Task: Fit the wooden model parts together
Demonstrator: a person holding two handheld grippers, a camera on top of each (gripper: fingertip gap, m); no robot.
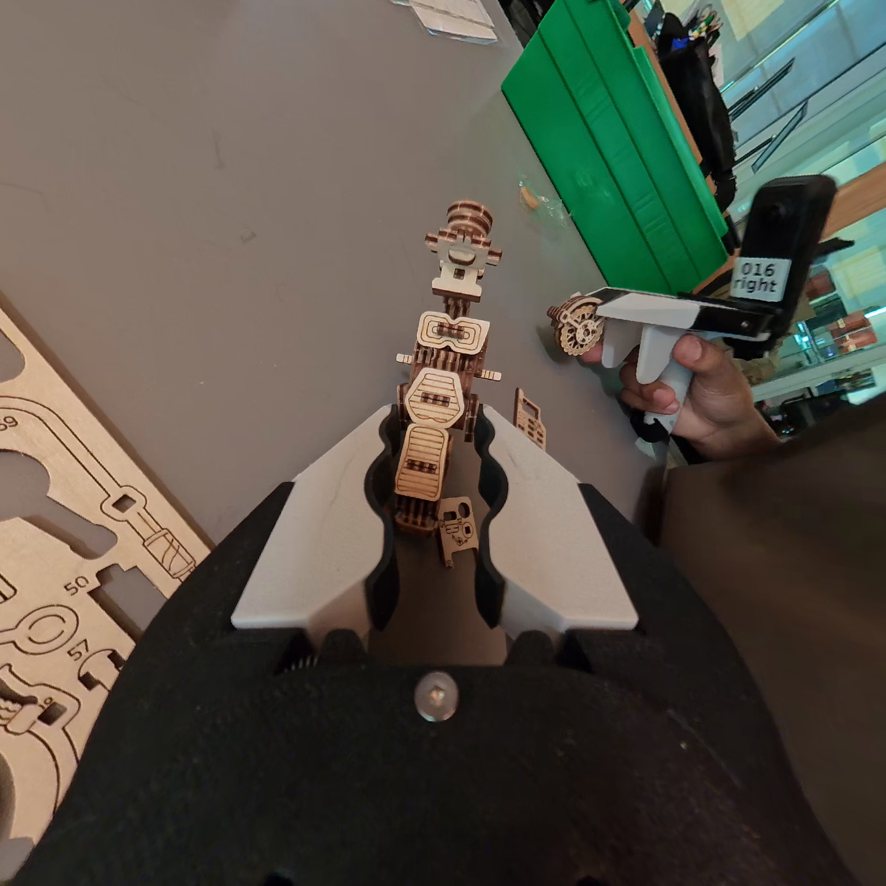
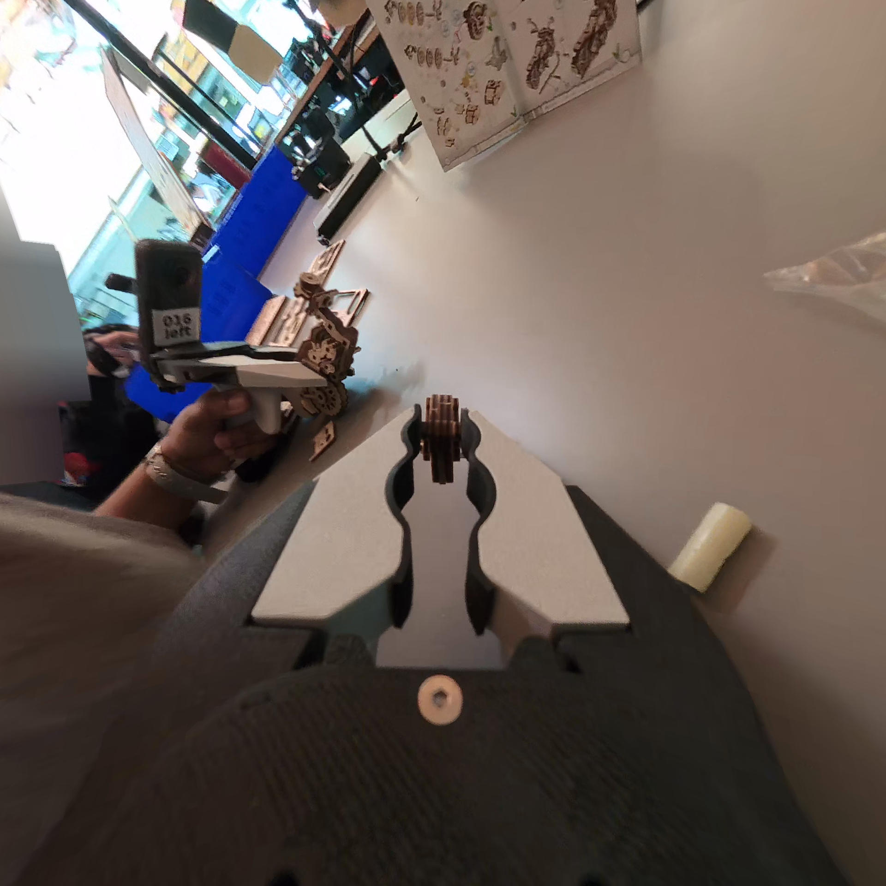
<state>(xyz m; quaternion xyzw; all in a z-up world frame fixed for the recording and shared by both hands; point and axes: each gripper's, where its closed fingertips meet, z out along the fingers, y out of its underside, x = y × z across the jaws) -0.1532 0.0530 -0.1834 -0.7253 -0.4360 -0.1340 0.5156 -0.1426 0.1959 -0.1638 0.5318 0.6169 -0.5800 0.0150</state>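
Note:
A wooden motorcycle model [image 1: 434,402] stands lengthwise between the fingers of my left gripper [image 1: 437,418], which is shut on its rear body; the front fork and handlebar point away from me. In the right wrist view the model [image 2: 326,350] sits in the left gripper [image 2: 331,378] just above the table. My right gripper [image 2: 442,424] is shut on a small wooden spoked wheel [image 2: 442,438], held by its flat sides. In the left wrist view the right gripper [image 1: 597,319] holds the wheel [image 1: 577,328] to the right of the model, apart from it.
Two small flat wooden parts [image 1: 530,424] [image 1: 458,532] lie on the grey table by the model. A punched-out wooden sheet [image 1: 72,479] lies at left, a green box [image 1: 613,144] at back right. An instruction booklet [image 2: 518,72], a plastic bag [image 2: 839,283] and a white wax stick [image 2: 709,544] lie nearby. My right fingertips sit around 15 cm from my left ones. It is some 9 cm from my right tips to the white wax stick [image 2: 709,544].

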